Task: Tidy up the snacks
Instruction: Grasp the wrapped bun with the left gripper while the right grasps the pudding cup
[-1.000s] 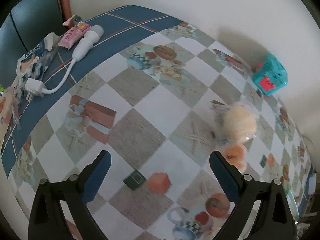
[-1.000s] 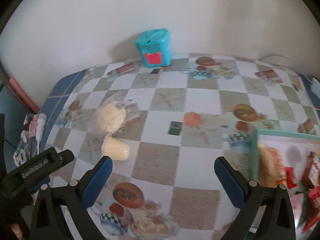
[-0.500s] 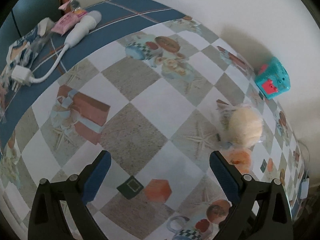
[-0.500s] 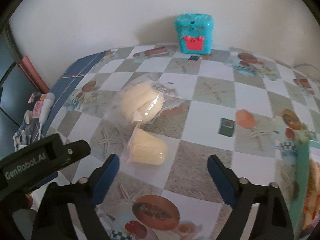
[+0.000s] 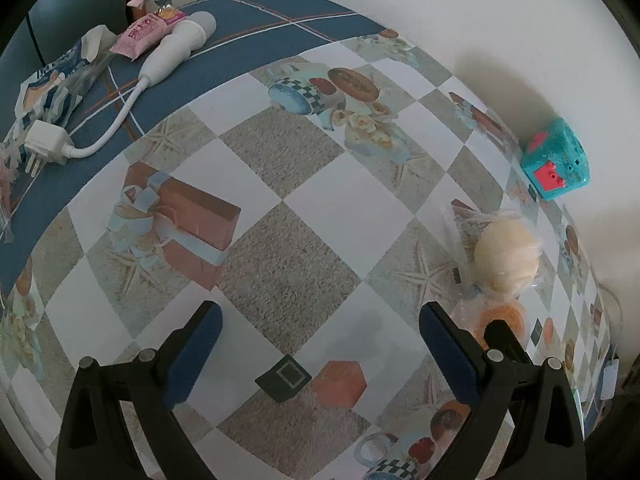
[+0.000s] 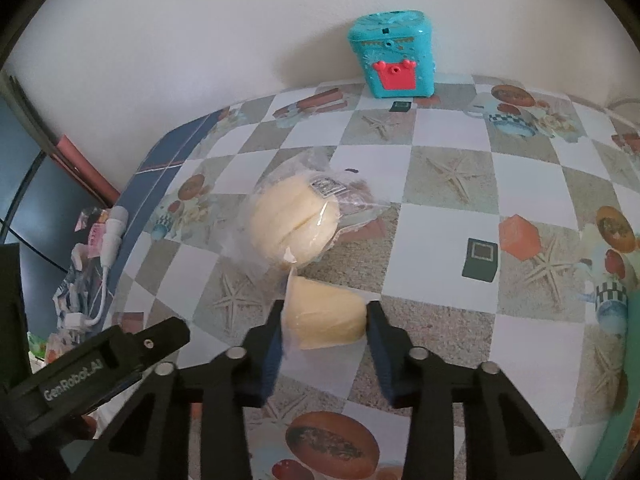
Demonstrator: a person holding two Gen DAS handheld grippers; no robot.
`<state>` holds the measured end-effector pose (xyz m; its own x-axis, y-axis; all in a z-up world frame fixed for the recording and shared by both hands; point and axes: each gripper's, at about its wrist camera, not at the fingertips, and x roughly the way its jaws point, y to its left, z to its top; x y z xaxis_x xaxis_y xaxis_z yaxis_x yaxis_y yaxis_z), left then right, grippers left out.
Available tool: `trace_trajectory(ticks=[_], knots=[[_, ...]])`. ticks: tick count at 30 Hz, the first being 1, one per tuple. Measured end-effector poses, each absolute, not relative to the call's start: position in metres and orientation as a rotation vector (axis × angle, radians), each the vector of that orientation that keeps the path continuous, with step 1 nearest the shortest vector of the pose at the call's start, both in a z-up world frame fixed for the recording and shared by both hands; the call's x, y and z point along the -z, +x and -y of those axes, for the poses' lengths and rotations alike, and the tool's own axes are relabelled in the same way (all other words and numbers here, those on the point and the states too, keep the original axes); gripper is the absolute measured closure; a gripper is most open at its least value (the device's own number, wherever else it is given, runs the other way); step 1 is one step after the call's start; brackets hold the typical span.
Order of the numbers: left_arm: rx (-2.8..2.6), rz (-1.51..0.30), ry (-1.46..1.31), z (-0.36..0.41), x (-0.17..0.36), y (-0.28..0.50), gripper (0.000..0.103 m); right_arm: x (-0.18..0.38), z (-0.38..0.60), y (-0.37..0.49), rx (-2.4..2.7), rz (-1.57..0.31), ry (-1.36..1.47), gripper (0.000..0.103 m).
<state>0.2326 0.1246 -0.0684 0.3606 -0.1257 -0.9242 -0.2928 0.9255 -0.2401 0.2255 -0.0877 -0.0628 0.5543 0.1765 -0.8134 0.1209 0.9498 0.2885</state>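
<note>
A pale yellow jelly cup (image 6: pixel 325 316) lies on its side on the checked tablecloth. My right gripper (image 6: pixel 323 322) is closed around it, one finger on each side, touching it. Just beyond it lies a cream bun in a clear wrapper (image 6: pixel 294 222). In the left wrist view the bun (image 5: pixel 506 258) sits at the right, with the jelly cup (image 5: pixel 500 318) partly hidden behind my right gripper's finger. My left gripper (image 5: pixel 320 344) is open and empty over bare cloth, left of both snacks.
A teal toy box with a red front (image 6: pixel 394 60) stands against the wall. A white charger and cable (image 5: pixel 168 60), a pink packet (image 5: pixel 146 34) and other wrappers lie at the table's left end. A teal tray edge (image 6: pixel 628 380) shows at the right.
My right gripper moved forward and left to the jelly cup and closed its fingers onto it. My left gripper drifted slightly and stayed open.
</note>
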Motion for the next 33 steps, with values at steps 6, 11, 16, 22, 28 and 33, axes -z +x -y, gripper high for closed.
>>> trace_trajectory(ticks=[6,11,16,22,28,33], knots=[[-0.104,-1.186,-0.23,-0.102,0.05,0.233,0.004,0.061,0.111,0.22,0.023,-0.964,0.339,0.063],[0.011,-1.153,-0.151,-0.076,0.03,0.244,0.004,0.059,0.135,0.216,0.081,-0.956,0.346,0.063],[0.162,-1.089,0.112,-0.029,0.014,0.258,0.004,0.056,0.162,0.211,0.144,-0.964,0.37,0.063],[0.263,-1.067,0.403,0.015,0.031,0.281,0.004,0.055,0.179,0.204,0.158,-0.964,0.391,0.063],[0.277,-1.09,0.423,0.026,0.043,0.296,0.005,0.056,0.179,0.205,0.152,-0.962,0.384,0.063],[0.285,-1.092,0.442,0.039,0.046,0.294,0.037,0.057,0.18,0.203,0.147,-0.963,0.383,0.063]])
